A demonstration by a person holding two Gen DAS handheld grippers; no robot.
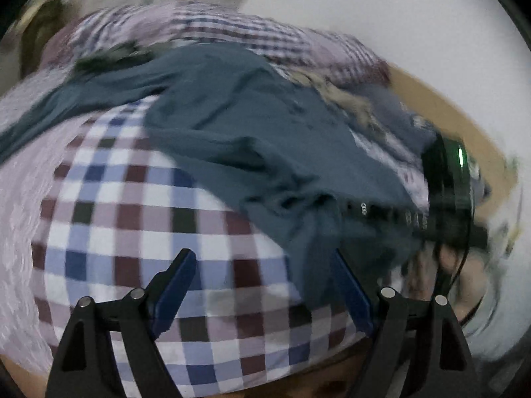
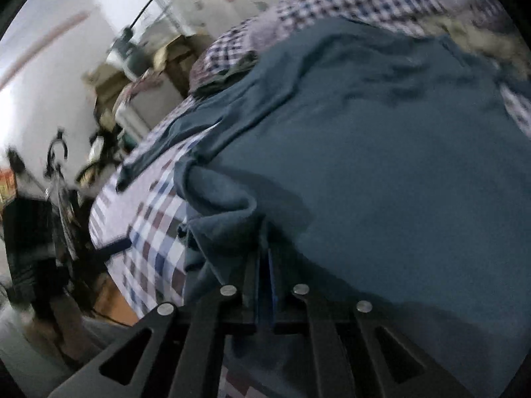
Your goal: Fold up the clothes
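A teal garment (image 2: 365, 152) is seen spread across a bed covered in a checked sheet (image 1: 132, 199), with the fold judged to be at its opening stage: 1 edge has been taken up, the rest lies rumpled. The right gripper (image 2: 264, 242) is shown with its fingers closed on a bunched fold of the garment's edge, the cloth pinched between the blue pads near the side of the bed where the sheet drops away. The left gripper (image 1: 262, 262) is shown with its fingers spread wide and nothing pressed between them; a hanging lobe of the same garment lies just ahead of and partly between the 2 fingers, nearer the right-hand one, with checked sheet under the other. A second checked cloth (image 1: 205, 26) is heaped at the far edge of the bed. The next move is judged to call for the left fingers to be closed on that lobe, so that both edges can be lifted and drawn taut together.
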